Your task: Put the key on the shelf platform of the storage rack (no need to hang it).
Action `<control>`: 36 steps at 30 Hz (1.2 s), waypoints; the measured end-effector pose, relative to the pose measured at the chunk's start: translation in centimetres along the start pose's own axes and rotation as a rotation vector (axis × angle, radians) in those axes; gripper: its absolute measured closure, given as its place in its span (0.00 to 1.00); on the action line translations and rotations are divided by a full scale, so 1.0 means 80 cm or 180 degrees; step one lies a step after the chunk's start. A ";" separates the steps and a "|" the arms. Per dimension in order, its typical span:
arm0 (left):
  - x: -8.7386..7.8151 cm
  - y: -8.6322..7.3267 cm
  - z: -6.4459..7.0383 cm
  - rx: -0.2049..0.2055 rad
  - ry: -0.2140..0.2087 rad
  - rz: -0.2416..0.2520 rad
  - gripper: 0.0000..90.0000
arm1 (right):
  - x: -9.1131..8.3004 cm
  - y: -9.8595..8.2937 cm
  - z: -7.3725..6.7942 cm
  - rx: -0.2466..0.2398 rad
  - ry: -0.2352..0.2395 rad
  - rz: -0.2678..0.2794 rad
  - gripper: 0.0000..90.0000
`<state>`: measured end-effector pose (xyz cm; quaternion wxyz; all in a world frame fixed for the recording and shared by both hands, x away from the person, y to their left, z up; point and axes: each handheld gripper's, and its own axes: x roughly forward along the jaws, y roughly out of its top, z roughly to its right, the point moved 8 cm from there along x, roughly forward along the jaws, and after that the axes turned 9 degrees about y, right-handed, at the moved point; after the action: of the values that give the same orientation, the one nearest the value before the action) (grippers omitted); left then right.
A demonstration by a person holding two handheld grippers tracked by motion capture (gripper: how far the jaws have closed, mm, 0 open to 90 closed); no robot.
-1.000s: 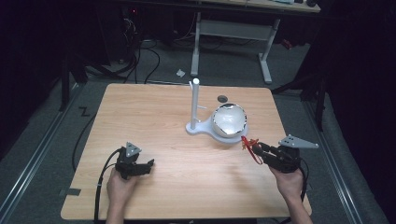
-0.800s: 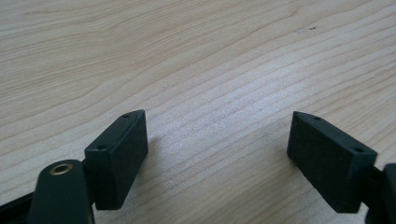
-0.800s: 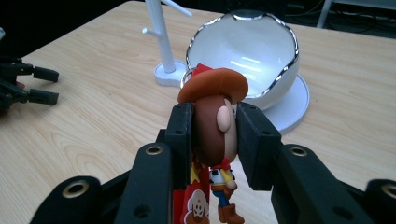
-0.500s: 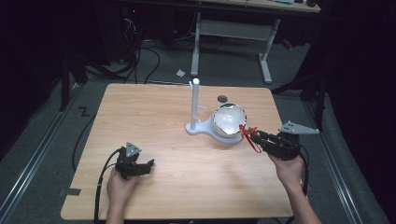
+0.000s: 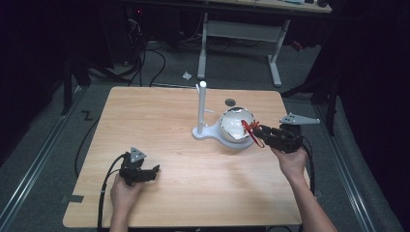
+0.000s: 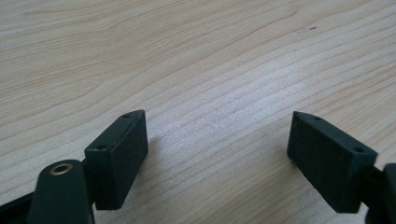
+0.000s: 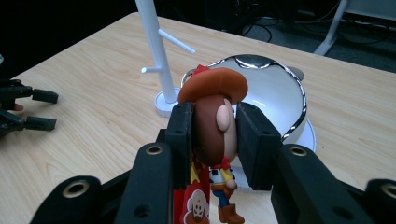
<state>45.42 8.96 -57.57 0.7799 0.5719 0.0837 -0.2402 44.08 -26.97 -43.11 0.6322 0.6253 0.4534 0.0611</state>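
While jaws clamp cowboy figure [image 7: 212,121], bowl [image 7: 275,100] beneath

The room is dim, with most light falling on the pale wood-grain counter [image 5: 159,121], which has rounded corners. Around it lies a grey carpeted floor [image 5: 43,159] with metal rails [image 5: 29,179] running along both sides. Black cables [image 5: 145,58] snake across the floor behind the counter, near a scrap of white paper [image 5: 186,75]. Farther back stands a desk [image 5: 241,29] on white legs [image 5: 274,63], with a wooden top at the upper edge. The left and right edges sink into darkness. A strip of tape [image 5: 72,198] is stuck on the floor near the counter's near-left corner.
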 end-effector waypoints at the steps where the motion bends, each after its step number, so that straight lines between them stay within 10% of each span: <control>1: 0.000 0.000 0.000 0.0006 0.0001 -0.0001 0.23 | 0.002 0.002 0.001 0.0002 0.0001 -0.0007 0.76; 36: 0.000 0.000 0.000 0.0006 0.0000 -0.0003 0.23 | 0.075 0.012 0.039 0.0164 -0.0023 -0.0286 0.76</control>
<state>45.41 8.97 -57.59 0.7792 0.5726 0.0837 -0.2407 50.04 -25.22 -45.90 0.6196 0.6206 0.4801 0.0187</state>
